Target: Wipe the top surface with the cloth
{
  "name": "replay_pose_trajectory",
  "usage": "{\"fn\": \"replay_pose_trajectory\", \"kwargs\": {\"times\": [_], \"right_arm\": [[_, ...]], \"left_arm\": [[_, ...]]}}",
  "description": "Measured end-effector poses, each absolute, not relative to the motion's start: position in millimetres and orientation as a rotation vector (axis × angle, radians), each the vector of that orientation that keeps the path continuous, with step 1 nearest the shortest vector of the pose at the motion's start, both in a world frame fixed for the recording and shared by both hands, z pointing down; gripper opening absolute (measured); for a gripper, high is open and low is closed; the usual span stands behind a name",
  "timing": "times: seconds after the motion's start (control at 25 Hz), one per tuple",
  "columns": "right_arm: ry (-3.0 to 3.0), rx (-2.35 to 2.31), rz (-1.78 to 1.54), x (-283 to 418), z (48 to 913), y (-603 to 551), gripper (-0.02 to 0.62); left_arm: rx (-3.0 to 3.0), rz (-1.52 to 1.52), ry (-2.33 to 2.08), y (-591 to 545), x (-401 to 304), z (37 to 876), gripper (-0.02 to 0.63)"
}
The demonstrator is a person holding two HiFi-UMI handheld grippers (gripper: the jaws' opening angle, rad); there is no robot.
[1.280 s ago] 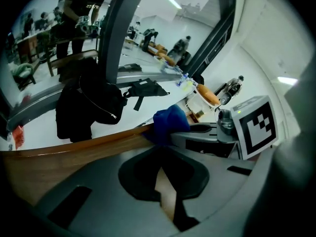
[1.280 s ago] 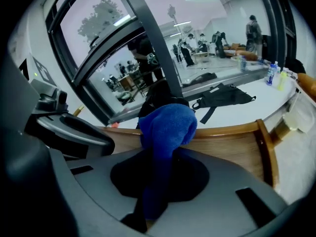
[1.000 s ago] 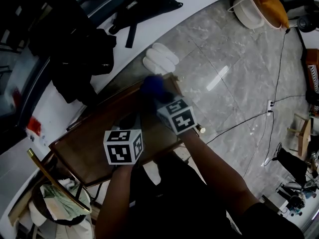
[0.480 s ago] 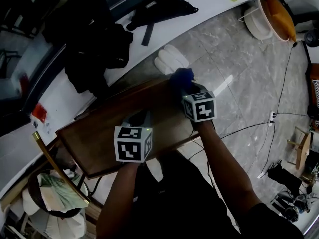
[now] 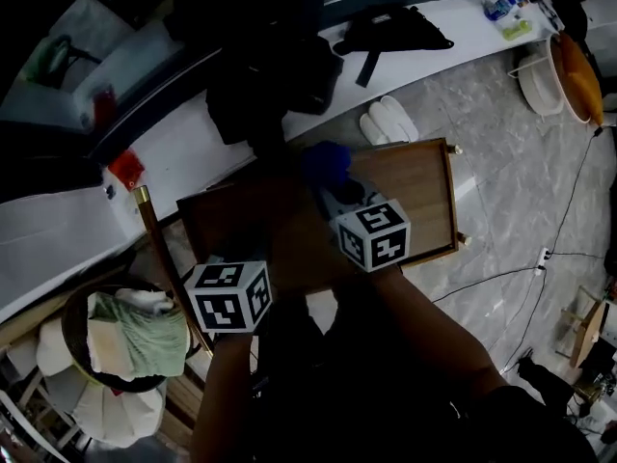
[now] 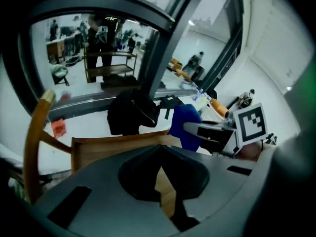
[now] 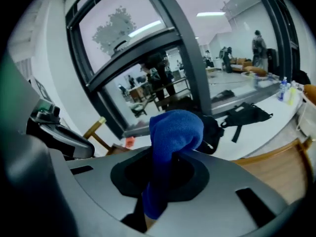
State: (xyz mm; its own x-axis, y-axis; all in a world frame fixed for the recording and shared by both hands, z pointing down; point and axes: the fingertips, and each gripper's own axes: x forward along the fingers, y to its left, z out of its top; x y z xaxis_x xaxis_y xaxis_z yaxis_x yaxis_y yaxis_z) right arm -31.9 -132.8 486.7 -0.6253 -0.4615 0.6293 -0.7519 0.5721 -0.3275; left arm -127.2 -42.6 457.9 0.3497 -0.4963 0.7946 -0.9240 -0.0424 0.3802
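Note:
The brown wooden table top [image 5: 415, 196] lies below me. A bunched blue cloth [image 5: 326, 162] rests on it near the far edge, about midway along. My right gripper [image 5: 335, 179] is shut on the blue cloth [image 7: 173, 132], which pokes up between its jaws; the right gripper [image 7: 160, 189] is tilted over the wood [image 7: 279, 169]. My left gripper [image 5: 236, 258] hovers at the table's near left edge. In the left gripper view, the left gripper [image 6: 160, 158] has its jaws together with nothing in them, wood [image 6: 108, 147] showing beyond. The cloth [image 6: 183, 125] hangs to its right.
Dark bags [image 5: 275, 85] and a black pack [image 5: 390, 29] lie on the white ledge behind the table. White slippers [image 5: 388, 121] sit on the floor by the far edge. A wooden chair rail [image 5: 159, 249] and a basket with green fabric [image 5: 130, 336] stand at left. Cables [image 5: 540, 258] cross the floor at right.
The right gripper has dragged the blue cloth leftward along the table's far edge from the right corner. The left gripper stays at the near left edge. The head view has swung.

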Motion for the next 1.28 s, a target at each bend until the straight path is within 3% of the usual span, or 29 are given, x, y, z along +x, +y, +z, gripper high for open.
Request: {"fn": "replay_pose_trajectory", "kwargs": {"times": [0.28, 0.52, 0.88, 1.28], "right_arm": [[-2.445, 0.685, 0.989, -225, 498, -59, 0.063], [-2.39, 0.583, 1.092, -294, 539, -14, 0.063], [-2.284, 0.549, 1.039, -292, 581, -5, 0.063], [-2.227, 0.605, 0.939, -179, 585, -38, 0.063]], "left_arm": [[1.644, 0.539, -1.411, 2, -245, 418, 0.009], [1.631, 0.553, -1.389, 22, -274, 431, 0.009], [1.62, 0.543, -1.354, 20, -258, 446, 0.009], [1.588, 0.638, -1.343, -5, -197, 494, 0.009]]}}
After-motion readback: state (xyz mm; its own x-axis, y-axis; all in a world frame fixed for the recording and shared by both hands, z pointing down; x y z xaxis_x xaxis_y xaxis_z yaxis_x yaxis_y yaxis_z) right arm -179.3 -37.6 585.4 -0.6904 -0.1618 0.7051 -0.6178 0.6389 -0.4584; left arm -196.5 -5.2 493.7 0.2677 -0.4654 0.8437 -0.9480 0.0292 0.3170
